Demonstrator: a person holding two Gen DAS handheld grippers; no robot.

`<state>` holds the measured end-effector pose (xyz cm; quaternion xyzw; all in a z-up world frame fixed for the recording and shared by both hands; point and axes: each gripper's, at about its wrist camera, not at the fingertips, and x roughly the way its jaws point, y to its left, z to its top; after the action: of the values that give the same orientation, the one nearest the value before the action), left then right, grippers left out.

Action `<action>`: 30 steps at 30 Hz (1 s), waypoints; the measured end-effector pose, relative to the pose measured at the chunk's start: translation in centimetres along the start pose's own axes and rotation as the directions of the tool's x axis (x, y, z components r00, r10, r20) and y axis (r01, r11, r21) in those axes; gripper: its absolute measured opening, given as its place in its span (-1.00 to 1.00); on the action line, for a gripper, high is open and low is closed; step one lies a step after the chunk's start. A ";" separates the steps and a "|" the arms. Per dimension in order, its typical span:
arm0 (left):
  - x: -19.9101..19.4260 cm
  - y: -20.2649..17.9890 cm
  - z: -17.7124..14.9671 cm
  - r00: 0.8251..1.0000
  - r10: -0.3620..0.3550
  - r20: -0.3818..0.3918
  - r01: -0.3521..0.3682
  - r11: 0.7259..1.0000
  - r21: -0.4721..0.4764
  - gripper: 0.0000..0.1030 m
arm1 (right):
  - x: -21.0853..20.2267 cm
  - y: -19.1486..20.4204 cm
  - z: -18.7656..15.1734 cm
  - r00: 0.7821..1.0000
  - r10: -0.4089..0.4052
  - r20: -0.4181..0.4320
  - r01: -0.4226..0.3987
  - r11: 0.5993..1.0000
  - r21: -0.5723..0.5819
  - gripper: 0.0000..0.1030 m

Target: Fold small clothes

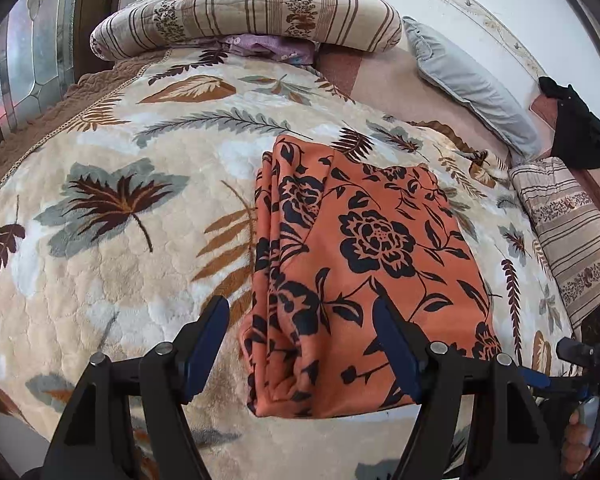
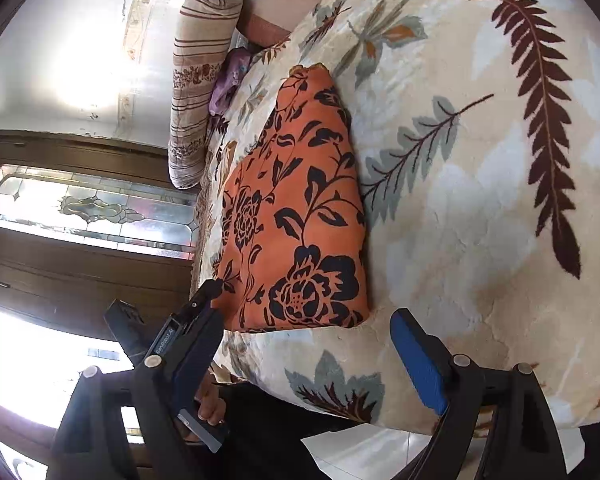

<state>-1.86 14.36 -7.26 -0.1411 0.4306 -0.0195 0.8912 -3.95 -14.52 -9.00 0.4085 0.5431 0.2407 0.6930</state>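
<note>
An orange cloth with a black flower print [image 1: 364, 264] lies folded into a long rectangle on the leaf-patterned blanket [image 1: 100, 184]. My left gripper [image 1: 302, 312] is open and empty, just above the cloth's near left edge. In the right wrist view the same cloth [image 2: 296, 216] lies ahead and to the left. My right gripper [image 2: 308, 316] is open and empty, held off the bed's edge near the cloth's near end. The left gripper's body [image 2: 172, 344] shows at the lower left of that view.
A striped bolster [image 1: 244, 20] lies at the head of the bed with a purple garment [image 1: 268, 46] under it. A grey pillow [image 1: 472, 84], a black garment [image 1: 580, 128] and a striped cushion [image 1: 572, 232] lie to the right. A wooden door with glass panels [image 2: 80, 208] stands beside the bed.
</note>
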 end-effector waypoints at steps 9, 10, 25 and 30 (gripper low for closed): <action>1.1 -1.6 2.0 1.000 0.008 -0.020 -0.007 0.999 0.031 0.45 | 2.4 1.0 4.6 1.000 0.012 -0.003 -0.012 0.999 -0.041 0.70; 1.4 -1.9 2.2 1.000 0.005 -0.020 -0.005 0.999 0.040 0.45 | 3.0 0.8 5.3 1.000 0.001 -0.008 -0.001 0.999 -0.034 0.70; 5.0 -1.9 3.3 0.992 0.093 -0.089 -0.090 0.995 0.043 0.45 | 8.6 0.4 8.8 0.997 -0.010 -0.081 0.007 1.000 -0.030 0.70; 5.5 -2.0 3.0 0.990 0.096 -0.101 -0.091 0.995 0.053 0.45 | 9.5 0.8 8.9 0.997 -0.021 -0.075 0.018 0.999 -0.035 0.70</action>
<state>4.11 12.32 -9.17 -0.0983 0.4818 0.0044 0.8707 7.37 -9.45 -12.96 0.3817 0.5687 0.2585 0.6813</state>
